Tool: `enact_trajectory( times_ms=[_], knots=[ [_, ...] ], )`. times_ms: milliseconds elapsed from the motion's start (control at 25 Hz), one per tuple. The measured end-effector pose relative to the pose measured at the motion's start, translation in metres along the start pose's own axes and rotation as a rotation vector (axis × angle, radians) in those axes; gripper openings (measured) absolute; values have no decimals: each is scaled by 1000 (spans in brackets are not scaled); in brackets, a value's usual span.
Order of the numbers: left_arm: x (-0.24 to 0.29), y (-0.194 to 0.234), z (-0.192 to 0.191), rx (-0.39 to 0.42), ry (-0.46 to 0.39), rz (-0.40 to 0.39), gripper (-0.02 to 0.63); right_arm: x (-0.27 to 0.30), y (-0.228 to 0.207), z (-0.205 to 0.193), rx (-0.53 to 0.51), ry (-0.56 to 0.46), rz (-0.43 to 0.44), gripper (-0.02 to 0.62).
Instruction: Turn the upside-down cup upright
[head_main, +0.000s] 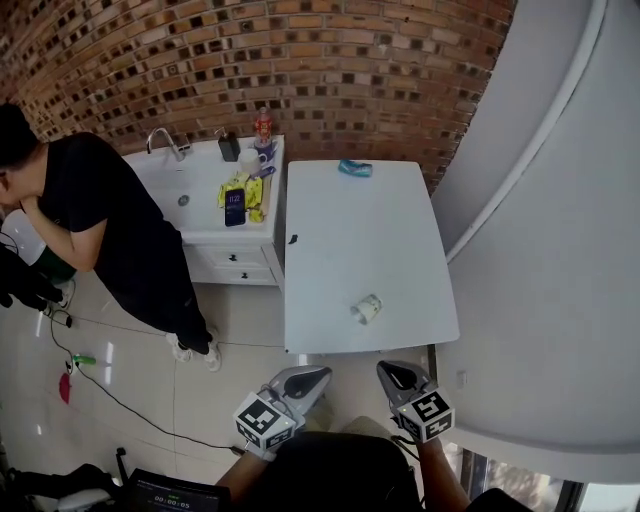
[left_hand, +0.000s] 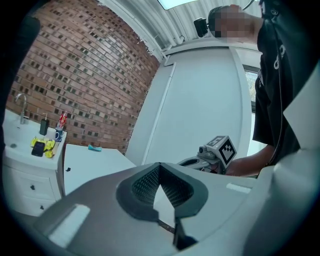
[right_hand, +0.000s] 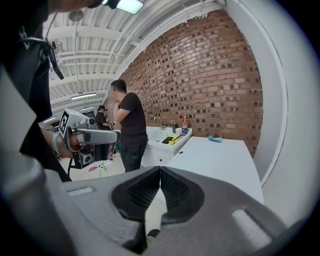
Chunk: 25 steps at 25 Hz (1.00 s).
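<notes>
Forearms come up from the bottom edge of the head view, the left forearm (head_main: 234, 470) and the right forearm (head_main: 442, 476) both bare, each ending behind a marker cube. The left hand-held gripper (head_main: 316, 374) and the right hand-held gripper (head_main: 386, 368) are held low and close to the person's body. They are side by side, short of the near edge of the white tabletop (head_main: 340, 240) and above the tiled floor (head_main: 130, 370). Their tips lean slightly toward each other and point at that near edge.

In the left gripper view the left one looks out almost level, with the right one showing off to its right, cube uppermost. The right one tilts more steeply down toward the tabletop.

On both, the pads meet at the tips with nothing between them.

The cup (head_main: 367, 309), small and pale, sits on the tabletop near its front edge. It is a little beyond the gripper tips and apart from both. It seems tipped on its side, though it is too small to be sure.

A teal object (head_main: 355, 168) lies at the far end. Left of the tabletop stands a sink cabinet (head_main: 215, 195), where a person (head_main: 110, 230) in black leans, before a brick wall (head_main: 300, 70).
</notes>
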<state>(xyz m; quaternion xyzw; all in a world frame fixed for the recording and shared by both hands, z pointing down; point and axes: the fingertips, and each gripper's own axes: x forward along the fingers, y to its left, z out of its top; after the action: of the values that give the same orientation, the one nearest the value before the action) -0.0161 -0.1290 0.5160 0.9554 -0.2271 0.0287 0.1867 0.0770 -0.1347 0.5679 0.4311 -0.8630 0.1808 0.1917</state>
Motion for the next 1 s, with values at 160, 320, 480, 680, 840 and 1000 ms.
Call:
enact_trajectory(
  times_ms=[160,320,480,680,840,1000],
  knots=[
    [-2,15,7,0,2,-4,15,14,-12,-2,9,32,-17,-7],
    [-1,32,11,-19,-10,23,14,27,-26,4,-28,42,-32,8],
    [7,44,9,-41,2,46,15,43,-47,-1,-42,63,-38,48],
    [20,56,10,-43,29,85,15,79,-84,-44,-24,150,-43,170],
    [34,59,12,-32,60,107,15,118,-115,-75,-25,216,-50,266],
    [46,64,9,-34,75,139,15,153,-140,-108,-20,279,-49,313]
  ],
)
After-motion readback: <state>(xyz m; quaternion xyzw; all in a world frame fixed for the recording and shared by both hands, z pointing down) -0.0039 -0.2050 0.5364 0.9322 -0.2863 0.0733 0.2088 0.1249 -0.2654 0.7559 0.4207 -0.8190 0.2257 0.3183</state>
